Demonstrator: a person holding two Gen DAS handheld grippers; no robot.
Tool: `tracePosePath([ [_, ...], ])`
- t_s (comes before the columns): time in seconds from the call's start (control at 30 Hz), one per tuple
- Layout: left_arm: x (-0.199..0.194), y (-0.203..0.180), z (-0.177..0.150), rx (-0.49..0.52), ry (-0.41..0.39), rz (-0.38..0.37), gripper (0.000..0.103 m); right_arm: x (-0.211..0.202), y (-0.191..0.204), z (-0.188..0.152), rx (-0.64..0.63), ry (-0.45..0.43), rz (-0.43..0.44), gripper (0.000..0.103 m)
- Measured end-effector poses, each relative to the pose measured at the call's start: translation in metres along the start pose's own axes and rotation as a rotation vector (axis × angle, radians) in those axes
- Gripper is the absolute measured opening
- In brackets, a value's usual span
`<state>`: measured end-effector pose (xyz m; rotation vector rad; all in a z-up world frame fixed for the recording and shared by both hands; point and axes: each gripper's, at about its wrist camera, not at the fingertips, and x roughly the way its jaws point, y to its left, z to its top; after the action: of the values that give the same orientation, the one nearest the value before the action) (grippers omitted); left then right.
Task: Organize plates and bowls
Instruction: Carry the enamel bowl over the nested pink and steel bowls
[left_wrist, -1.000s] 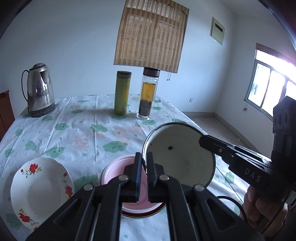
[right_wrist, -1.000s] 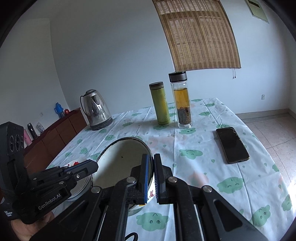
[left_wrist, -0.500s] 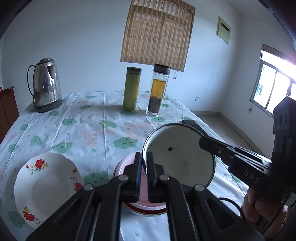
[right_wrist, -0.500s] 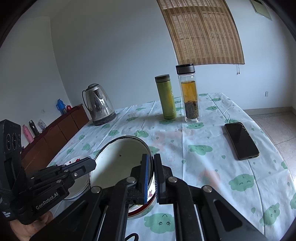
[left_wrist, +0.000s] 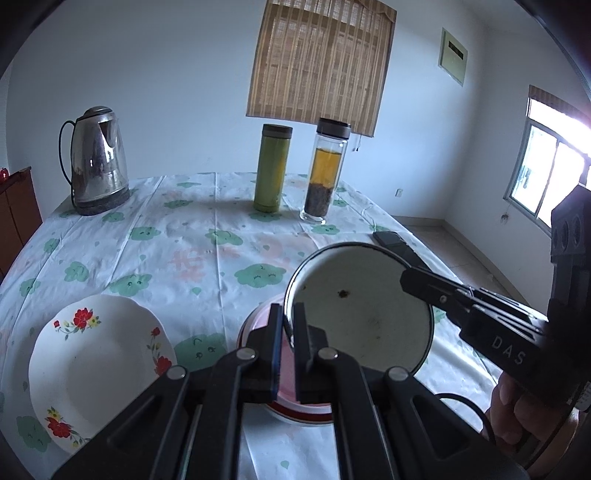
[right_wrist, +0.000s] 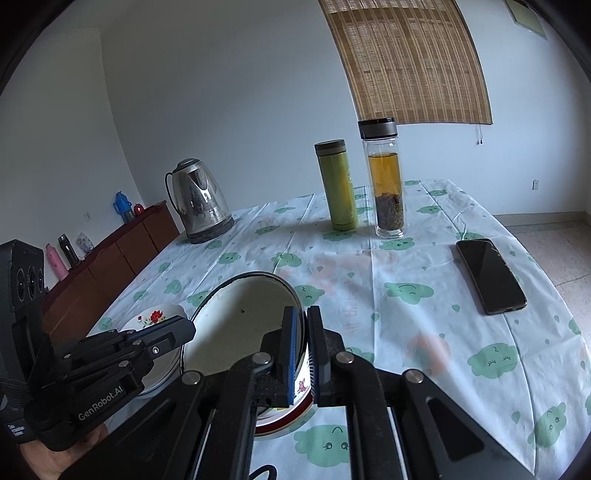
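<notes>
A white enamel bowl (left_wrist: 362, 306) with a dark rim hangs over a pink plate (left_wrist: 308, 411) with a red edge. My left gripper (left_wrist: 288, 325) is shut on the bowl's left rim, one finger inside and one outside. My right gripper (right_wrist: 303, 332) is shut on the opposite rim of the bowl (right_wrist: 243, 321). The right gripper (left_wrist: 404, 273) comes in from the right in the left wrist view. In the right wrist view the left gripper (right_wrist: 192, 326) comes in from the left. The bowl hides most of the pink plate (right_wrist: 280, 424). A white flowered plate (left_wrist: 96, 362) lies to the left.
At the back of the table stand a steel kettle (left_wrist: 98, 162), a green flask (left_wrist: 272, 168) and a glass tea bottle (left_wrist: 325, 173). A black phone (right_wrist: 489, 275) lies near the right edge. A wooden cabinet (right_wrist: 122, 251) stands left of the table.
Both grippers keep their hold on the bowl. The bowl has shifted slightly over the pink plate, and the table's back objects sit a little higher in both views.
</notes>
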<state>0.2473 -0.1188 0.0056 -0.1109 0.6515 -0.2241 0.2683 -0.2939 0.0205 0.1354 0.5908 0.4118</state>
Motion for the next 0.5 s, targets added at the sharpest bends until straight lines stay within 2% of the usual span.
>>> tracePosePath([
  [0.5, 0.0085, 0.0072, -0.0032, -0.012, 0.025, 0.016, 0.000, 0.0091, 0.0043, -0.0034, -0.007, 0.023, 0.004, 0.007],
])
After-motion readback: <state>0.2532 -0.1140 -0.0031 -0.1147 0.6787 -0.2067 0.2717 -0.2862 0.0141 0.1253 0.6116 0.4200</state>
